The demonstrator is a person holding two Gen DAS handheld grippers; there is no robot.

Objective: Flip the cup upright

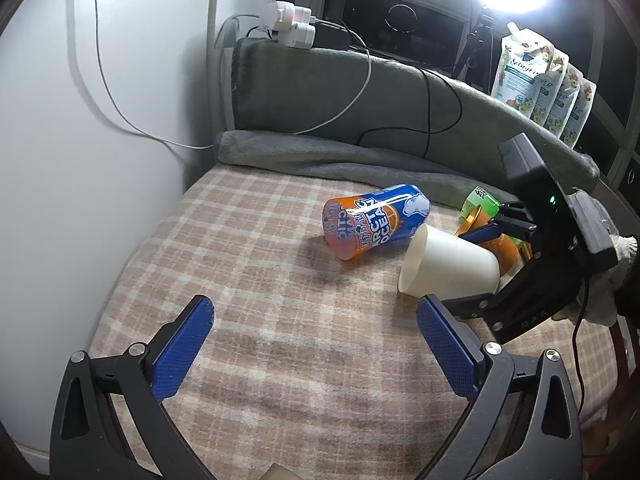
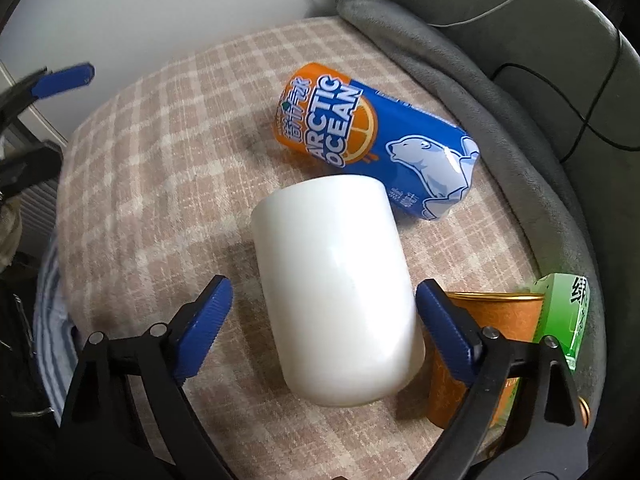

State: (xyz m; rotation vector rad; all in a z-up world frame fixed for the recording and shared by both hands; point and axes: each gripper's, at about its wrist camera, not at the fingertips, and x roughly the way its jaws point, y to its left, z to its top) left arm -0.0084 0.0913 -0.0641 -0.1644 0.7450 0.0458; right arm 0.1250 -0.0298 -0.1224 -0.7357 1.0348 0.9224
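Note:
A white cup [image 2: 336, 292] lies on its side on the plaid cloth, its mouth pointing away from my right gripper; it also shows in the left wrist view [image 1: 450, 266]. My right gripper [image 2: 322, 328] is open, its blue fingers on either side of the cup's base end, the right one at the cup's wall and the left one apart from it; it shows at the right of the left wrist view [image 1: 460, 268]. My left gripper [image 1: 314, 344] is open and empty, low over the cloth in front of the cup.
A blue and orange Arctic Ocean can [image 2: 376, 140] lies on its side just beyond the cup. An orange cup [image 2: 488, 344] and a green carton [image 2: 564, 316] sit to the right. A grey blanket [image 1: 320, 160] and cables [image 1: 428, 112] run along the back.

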